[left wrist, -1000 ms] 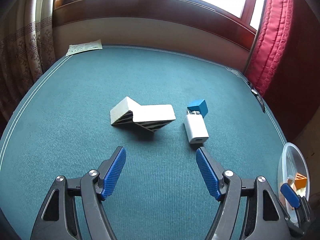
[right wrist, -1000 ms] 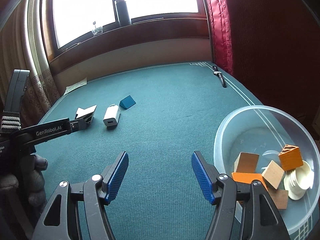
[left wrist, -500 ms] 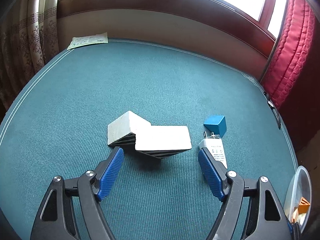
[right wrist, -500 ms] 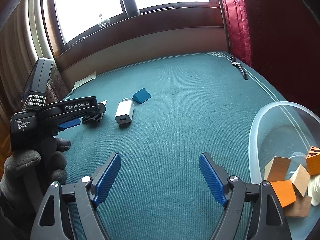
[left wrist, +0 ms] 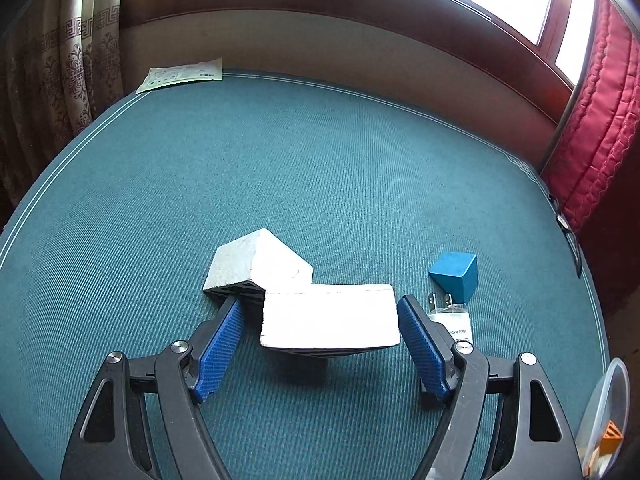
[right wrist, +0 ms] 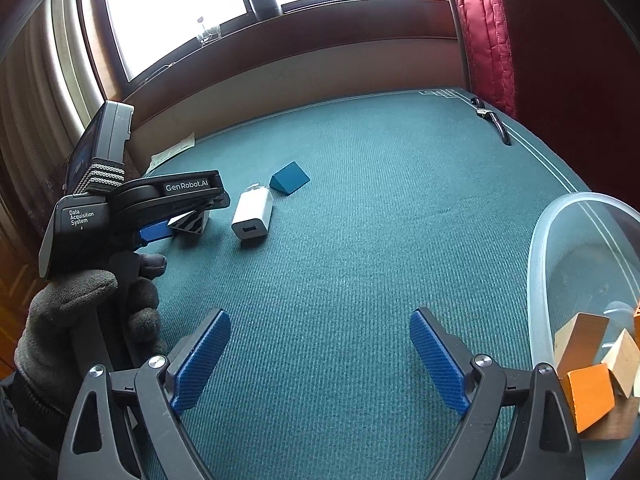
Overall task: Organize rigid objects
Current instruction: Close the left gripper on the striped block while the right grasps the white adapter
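Note:
Two white wedge blocks with black-striped sides lie touching on the teal cloth. The near block point(left wrist: 330, 316) sits between the open fingers of my left gripper point(left wrist: 320, 344); the far block point(left wrist: 260, 264) lies behind it. A blue wedge point(left wrist: 456, 276) and a white charger point(left wrist: 454, 318) lie to the right. In the right wrist view the left gripper point(right wrist: 160, 216) straddles a striped block point(right wrist: 192, 224), with the charger point(right wrist: 253, 220) and the blue wedge point(right wrist: 289, 178) beside it. My right gripper point(right wrist: 320, 356) is open and empty above bare cloth.
A clear plastic bowl point(right wrist: 540, 264) at the right holds several wooden and orange blocks point(right wrist: 588, 396); its rim shows in the left wrist view point(left wrist: 604, 408). A wristwatch point(right wrist: 494, 120) lies at the far right edge. A paper sheet point(left wrist: 180, 74) lies at the far left corner.
My left gripper moved forward and down until its open fingers flank the near white block. My right gripper drew back to the left, leaving the bowl farther to the right in its view.

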`<state>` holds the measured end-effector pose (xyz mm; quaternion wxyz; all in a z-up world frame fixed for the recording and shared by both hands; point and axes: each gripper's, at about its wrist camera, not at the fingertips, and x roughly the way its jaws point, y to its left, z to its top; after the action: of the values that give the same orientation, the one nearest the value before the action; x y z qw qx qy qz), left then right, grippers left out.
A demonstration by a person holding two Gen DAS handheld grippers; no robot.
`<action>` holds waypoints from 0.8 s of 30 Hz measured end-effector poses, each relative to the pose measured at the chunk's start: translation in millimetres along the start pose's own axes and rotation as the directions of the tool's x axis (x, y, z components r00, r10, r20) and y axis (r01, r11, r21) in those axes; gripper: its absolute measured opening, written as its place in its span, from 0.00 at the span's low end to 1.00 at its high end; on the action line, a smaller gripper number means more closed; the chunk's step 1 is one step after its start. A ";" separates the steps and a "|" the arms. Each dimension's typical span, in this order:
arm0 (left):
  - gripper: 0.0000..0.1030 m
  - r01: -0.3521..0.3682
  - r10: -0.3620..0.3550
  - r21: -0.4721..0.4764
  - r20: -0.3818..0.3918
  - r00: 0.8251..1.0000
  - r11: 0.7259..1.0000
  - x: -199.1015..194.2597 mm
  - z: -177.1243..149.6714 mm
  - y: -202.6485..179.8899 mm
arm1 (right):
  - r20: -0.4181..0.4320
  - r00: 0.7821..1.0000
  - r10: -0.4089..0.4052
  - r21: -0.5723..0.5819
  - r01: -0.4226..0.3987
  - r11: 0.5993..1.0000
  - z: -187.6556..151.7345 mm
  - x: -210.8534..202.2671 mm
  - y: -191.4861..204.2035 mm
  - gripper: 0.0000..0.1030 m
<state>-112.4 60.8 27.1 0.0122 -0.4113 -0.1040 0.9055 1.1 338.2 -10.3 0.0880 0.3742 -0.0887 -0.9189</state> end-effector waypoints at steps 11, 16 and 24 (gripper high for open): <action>0.57 0.036 -0.036 0.023 -0.008 0.999 0.999 -9.1 -9.0 2.3 | -0.022 1.000 -0.017 -0.008 0.017 1.000 -0.1 4.3 0.3 0.91; 0.57 0.052 -0.052 0.030 -0.007 0.999 0.998 -22.0 -17.2 5.1 | -0.039 0.999 -0.009 -0.013 0.009 1.000 2.2 6.2 3.8 0.91; 0.57 0.074 -0.074 0.032 0.007 0.997 0.997 -47.2 -35.6 19.1 | -0.070 0.997 -0.010 -0.026 0.008 1.000 12.3 16.9 8.1 0.91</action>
<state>-53.4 43.4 35.6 0.0519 -0.4030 -0.1046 0.9077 -18.8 327.7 -11.2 0.0916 0.4056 -0.0720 -0.9066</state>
